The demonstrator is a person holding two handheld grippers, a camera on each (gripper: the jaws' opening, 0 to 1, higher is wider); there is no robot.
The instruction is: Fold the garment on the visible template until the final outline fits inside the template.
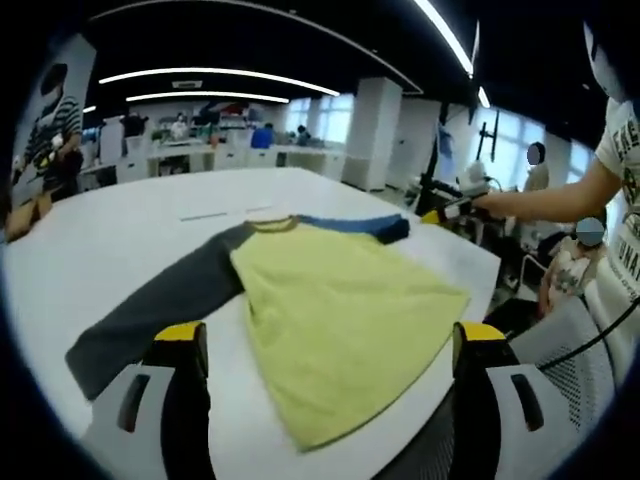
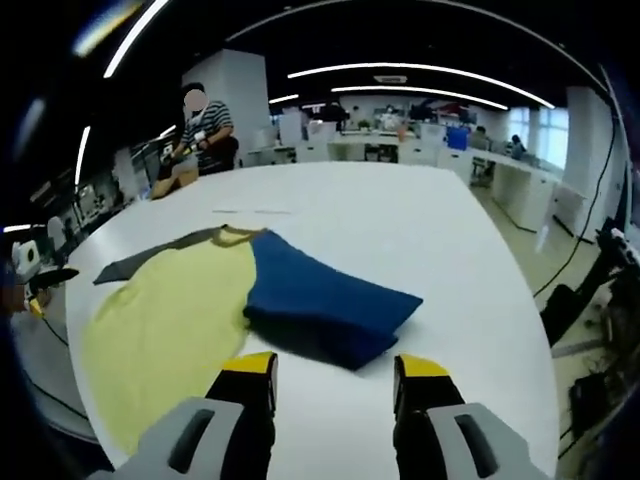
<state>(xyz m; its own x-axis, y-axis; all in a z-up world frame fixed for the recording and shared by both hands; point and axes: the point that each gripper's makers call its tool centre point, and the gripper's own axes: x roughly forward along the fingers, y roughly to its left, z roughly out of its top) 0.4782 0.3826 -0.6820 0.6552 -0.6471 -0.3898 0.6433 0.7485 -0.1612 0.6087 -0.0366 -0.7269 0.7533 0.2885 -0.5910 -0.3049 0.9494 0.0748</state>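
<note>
A shirt lies flat on the white table (image 1: pixel 120 230). It has a yellow-green body (image 1: pixel 335 300), a dark grey sleeve (image 1: pixel 165 310) and a blue sleeve (image 1: pixel 360 225). In the right gripper view the blue sleeve (image 2: pixel 330 300) lies bunched just ahead of my right gripper (image 2: pixel 335 375), which is open and empty, with the yellow-green body (image 2: pixel 170 320) to its left. My left gripper (image 1: pixel 330 340) is open wide, low over the shirt's hem, holding nothing. The right gripper (image 1: pixel 445 212) also shows beyond the blue sleeve, held by a person's arm. Faint template marks (image 1: pixel 215 214) lie past the collar.
The table's edge (image 1: pixel 480 270) runs close to the shirt's right side. A mesh chair (image 1: pixel 570 350) stands beside it. A person (image 2: pixel 200 135) sits at the table's far end, and other people (image 1: pixel 575 260) are off to the side. Desks line the back of the room.
</note>
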